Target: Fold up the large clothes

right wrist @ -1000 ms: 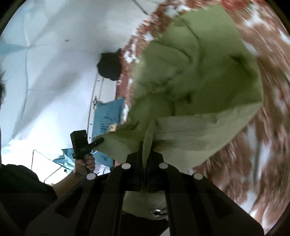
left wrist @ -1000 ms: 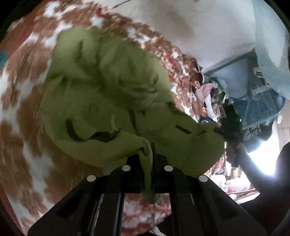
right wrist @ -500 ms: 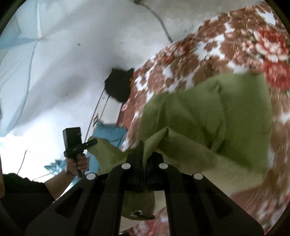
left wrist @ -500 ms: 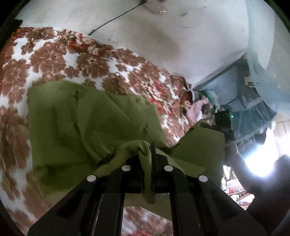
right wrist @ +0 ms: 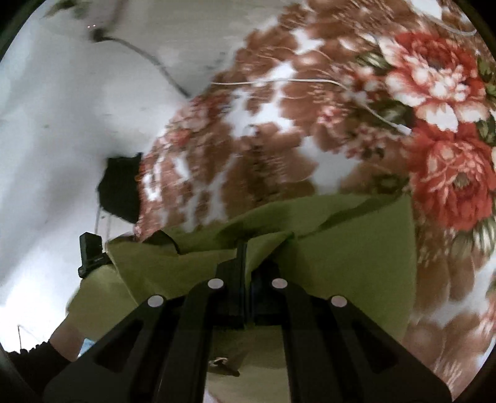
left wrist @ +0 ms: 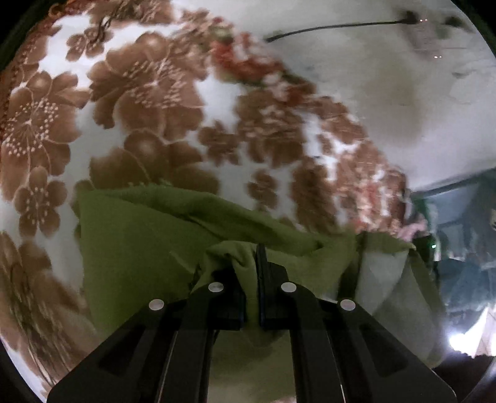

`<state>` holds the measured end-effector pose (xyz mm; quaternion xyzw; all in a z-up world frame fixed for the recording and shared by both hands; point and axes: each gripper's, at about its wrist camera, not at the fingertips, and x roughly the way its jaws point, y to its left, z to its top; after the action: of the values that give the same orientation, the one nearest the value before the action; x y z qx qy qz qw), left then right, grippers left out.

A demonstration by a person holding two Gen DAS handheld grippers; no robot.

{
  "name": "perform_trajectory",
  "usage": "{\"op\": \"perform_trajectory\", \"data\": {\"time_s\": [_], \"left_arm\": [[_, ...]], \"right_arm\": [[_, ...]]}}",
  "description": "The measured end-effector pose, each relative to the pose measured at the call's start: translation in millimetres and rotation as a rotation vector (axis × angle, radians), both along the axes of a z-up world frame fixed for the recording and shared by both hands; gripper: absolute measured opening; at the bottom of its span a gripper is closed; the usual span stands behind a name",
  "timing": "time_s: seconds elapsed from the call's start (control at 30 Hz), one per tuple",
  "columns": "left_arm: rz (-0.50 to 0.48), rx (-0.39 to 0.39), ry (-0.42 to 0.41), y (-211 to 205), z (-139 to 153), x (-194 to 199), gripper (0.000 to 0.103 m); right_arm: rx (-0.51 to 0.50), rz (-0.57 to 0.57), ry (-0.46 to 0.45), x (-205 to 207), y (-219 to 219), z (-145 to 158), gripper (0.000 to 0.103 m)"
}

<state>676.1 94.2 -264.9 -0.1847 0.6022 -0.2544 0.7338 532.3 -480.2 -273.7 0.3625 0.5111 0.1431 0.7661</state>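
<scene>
An olive-green garment hangs between both grippers over a brown and red floral blanket. My left gripper is shut on a bunched edge of the garment. My right gripper is shut on another edge of the same green garment. The left gripper's body shows at the left of the right wrist view, with cloth trailing from it. The garment's lower part lies on the blanket; the rest is hidden below the fingers.
A white wall with a dark cable runs behind the bed. A white cord lies on the blanket. A black object sits at the bed's edge. Blue clutter stands at the right.
Both grippers have carried the garment's held edges forward and down toward the blanket. The cloth, spread wide and lifted a second ago, now lies folded low in front of the fingers.
</scene>
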Motion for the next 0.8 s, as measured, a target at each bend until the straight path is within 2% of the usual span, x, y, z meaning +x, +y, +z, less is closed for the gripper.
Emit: {"op": "perform_trajectory", "data": {"time_s": [0.13, 0.27, 0.4, 0.6, 0.67, 0.7, 0.73, 0.77, 0.8], "left_arm": [[0.021, 0.038, 0.028, 1, -32, 29, 0.005], [0.101, 0.038, 0.053, 14, -56, 52, 0.005], [0.112, 0.085, 0.069, 11, -74, 59, 0.005], [0.119, 0.125, 0.034, 3, -67, 55, 0.008], [0.117, 0.133, 0.024, 2, -60, 52, 0.020], [0.117, 0.131, 0.020, 1, -53, 51, 0.034], [0.117, 0.129, 0.011, 1, -46, 49, 0.062], [0.121, 0.133, -0.007, 3, -38, 47, 0.082], [0.132, 0.151, -0.033, 6, -31, 46, 0.097]], "right_arm": [[-0.030, -0.006, 0.060, 28, -22, -43, 0.003], [-0.034, -0.026, 0.088, 47, -45, -71, 0.003], [-0.070, -0.023, 0.105, 54, -53, -84, 0.003], [-0.122, -0.010, 0.110, 51, -48, -77, 0.004], [-0.146, -0.016, 0.114, 50, -45, -69, 0.005], [-0.158, -0.019, 0.116, 50, -43, -65, 0.008], [-0.168, -0.022, 0.116, 49, -43, -61, 0.010], [-0.186, -0.029, 0.117, 46, -44, -55, 0.013], [-0.199, -0.036, 0.119, 44, -44, -51, 0.015]]}}
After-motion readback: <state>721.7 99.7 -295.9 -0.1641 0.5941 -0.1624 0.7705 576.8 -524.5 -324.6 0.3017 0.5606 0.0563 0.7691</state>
